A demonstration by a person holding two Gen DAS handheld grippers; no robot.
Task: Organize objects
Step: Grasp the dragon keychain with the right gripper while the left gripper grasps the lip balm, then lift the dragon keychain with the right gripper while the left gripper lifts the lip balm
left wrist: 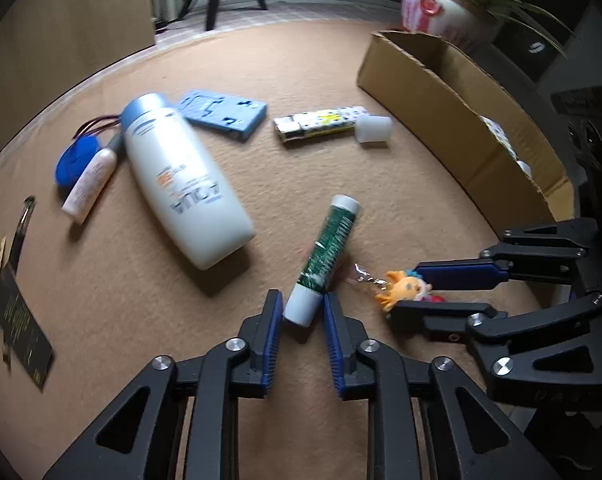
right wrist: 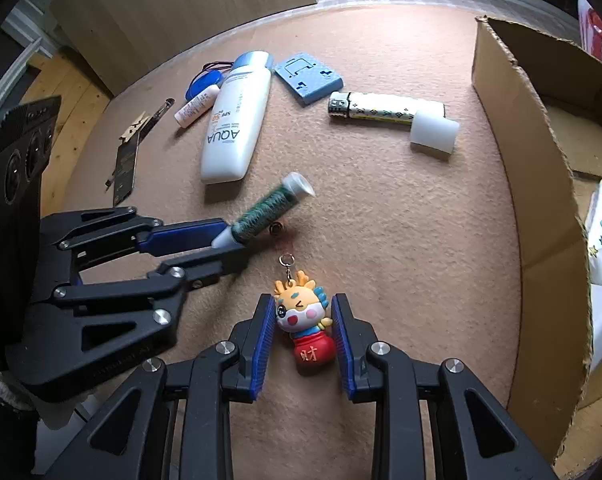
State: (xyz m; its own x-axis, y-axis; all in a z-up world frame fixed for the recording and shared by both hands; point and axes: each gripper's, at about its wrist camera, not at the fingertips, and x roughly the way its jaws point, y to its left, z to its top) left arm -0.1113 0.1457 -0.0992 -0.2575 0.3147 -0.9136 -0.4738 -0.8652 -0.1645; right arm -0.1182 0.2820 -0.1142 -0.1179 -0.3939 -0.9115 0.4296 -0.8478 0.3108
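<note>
Nearest: right gripper [right wrist: 301,340] clenched on small rubbery dragon keychain figure [right wrist: 305,320], figure on tan carpet [right wrist: 381,240]; light, slightly squashy, body best hold, ring dangles loose.

Left gripper [left wrist: 301,312] pinches white end of slim green-labelled tube [left wrist: 329,248], far end tilted up; light, stiff, smooth, may pivot.

Count, largest down:
- one open cardboard box [right wrist: 541,200], right
- one white sunscreen bottle [right wrist: 237,120]
- one blue plastic plate [right wrist: 309,78]
- one patterned lighter [right wrist: 381,110]
- one white cap [right wrist: 435,132]
</note>
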